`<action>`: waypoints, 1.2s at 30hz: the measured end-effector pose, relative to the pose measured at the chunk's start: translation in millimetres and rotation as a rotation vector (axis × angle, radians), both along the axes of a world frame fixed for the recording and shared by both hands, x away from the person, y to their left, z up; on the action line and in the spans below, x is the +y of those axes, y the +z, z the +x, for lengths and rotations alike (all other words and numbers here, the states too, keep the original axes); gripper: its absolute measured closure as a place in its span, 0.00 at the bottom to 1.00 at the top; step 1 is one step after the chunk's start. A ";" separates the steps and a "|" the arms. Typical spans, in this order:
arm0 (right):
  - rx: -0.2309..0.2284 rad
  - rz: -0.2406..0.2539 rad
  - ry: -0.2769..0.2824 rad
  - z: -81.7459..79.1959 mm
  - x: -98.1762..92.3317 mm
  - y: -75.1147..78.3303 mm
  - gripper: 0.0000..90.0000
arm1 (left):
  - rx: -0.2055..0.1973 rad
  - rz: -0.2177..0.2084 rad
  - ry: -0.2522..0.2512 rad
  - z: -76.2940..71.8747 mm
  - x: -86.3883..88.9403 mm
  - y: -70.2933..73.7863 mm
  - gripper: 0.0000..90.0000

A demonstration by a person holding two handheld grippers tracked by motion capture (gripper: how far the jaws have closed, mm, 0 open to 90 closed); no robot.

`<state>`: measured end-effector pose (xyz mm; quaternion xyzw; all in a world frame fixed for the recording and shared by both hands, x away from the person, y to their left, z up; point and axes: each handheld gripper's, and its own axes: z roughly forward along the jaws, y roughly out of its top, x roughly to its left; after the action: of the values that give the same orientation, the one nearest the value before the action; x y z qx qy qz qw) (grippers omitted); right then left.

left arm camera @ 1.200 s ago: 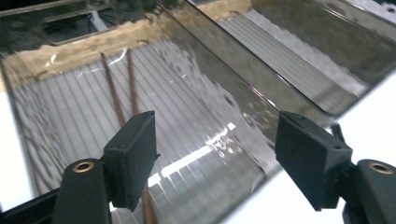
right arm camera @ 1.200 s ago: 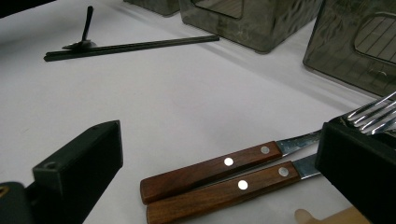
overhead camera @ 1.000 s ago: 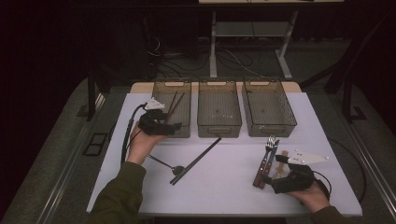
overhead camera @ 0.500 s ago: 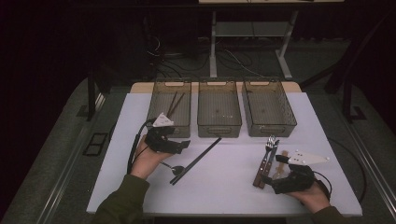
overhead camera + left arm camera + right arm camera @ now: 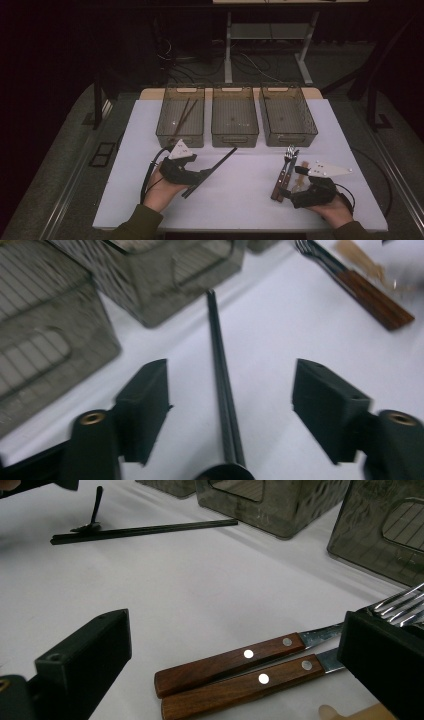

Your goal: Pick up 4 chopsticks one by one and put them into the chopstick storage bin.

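A pair of black chopsticks (image 5: pixel 222 159) lies slanted on the white table in front of the left bin. My left gripper (image 5: pixel 202 176) is low over their near end. In the left gripper view the chopsticks (image 5: pixel 222 385) run up between the two jaws of my left gripper (image 5: pixel 230 387). The jaws have just been closing, but both pads stand clear of the sticks. Two wooden-handled forks (image 5: pixel 284 172) lie at the right. My right gripper (image 5: pixel 235 655) is open around the forks' handles (image 5: pixel 235 672), which rest on the table.
Three grey wire-mesh bins (image 5: pixel 235 136) stand in a row at the back; the left bin (image 5: pixel 180 137) holds more chopsticks (image 5: pixel 184 114). A small black spoon (image 5: pixel 92 515) lies by the near end of the table chopsticks (image 5: pixel 145 530).
My left gripper has moved from the left bin toward the near side and down onto the chopsticks. The right gripper and the forks have stayed put.
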<state>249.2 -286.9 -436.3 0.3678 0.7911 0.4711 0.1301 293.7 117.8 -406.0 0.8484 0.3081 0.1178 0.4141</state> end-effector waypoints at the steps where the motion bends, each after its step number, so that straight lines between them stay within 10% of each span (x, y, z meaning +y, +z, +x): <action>1: -0.001 0.000 0.000 0.0 0.1 0.0 0.01 | 0.004 0.011 -0.002 -1.0 -1.0 -1.9 0.43; 12: 0.002 -0.004 0.001 0.3 0.5 -0.2 0.01 | 0.050 0.048 -0.010 0.8 -8.6 -12.3 0.84; 36: 0.002 -0.006 0.003 0.4 0.9 -0.2 0.01 | 0.077 0.142 0.005 12.6 -26.0 -30.7 0.91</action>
<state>249.6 -286.0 -436.4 0.3668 0.7933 0.4684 0.1297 306.3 91.7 -436.7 0.8788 0.3169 0.1079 0.3402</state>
